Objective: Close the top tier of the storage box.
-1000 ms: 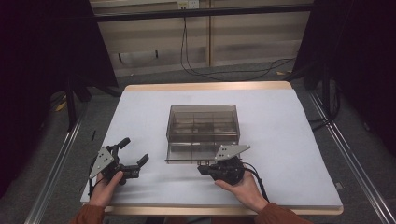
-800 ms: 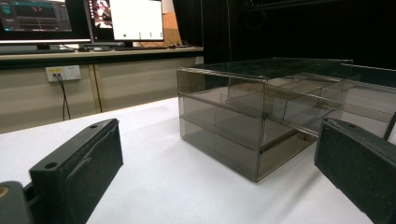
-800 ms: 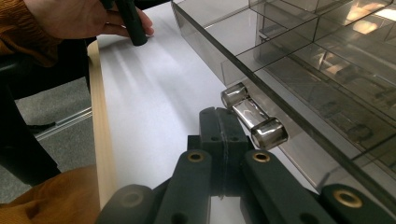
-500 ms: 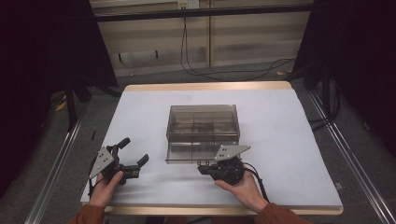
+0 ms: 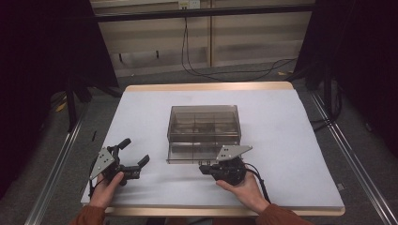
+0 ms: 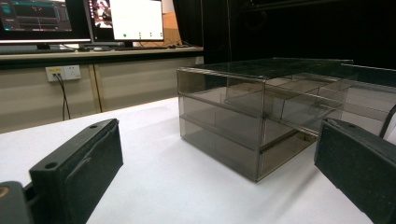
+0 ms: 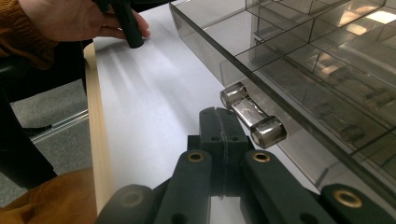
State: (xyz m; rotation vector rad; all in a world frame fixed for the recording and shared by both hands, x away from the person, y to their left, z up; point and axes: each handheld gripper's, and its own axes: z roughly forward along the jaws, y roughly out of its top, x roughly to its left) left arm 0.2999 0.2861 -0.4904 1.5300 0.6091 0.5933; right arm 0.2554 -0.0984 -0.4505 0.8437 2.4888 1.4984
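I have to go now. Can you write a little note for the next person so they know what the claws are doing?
Left claw: open, holding nothing, resting near the table's front left.
Right claw: shut, empty, right beside the bottom drawer's handle, not gripping it.
Smoky clear drawer box: mid-table, bottom drawer sticking out slightly.
Done: right claw brought to the handle.
Left, probably: grip the handle, work the drawer.

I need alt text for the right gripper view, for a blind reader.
The shut right tongs point at the drawer handle of a clear smoky plastic box on a white table. A hand rests at the top left.
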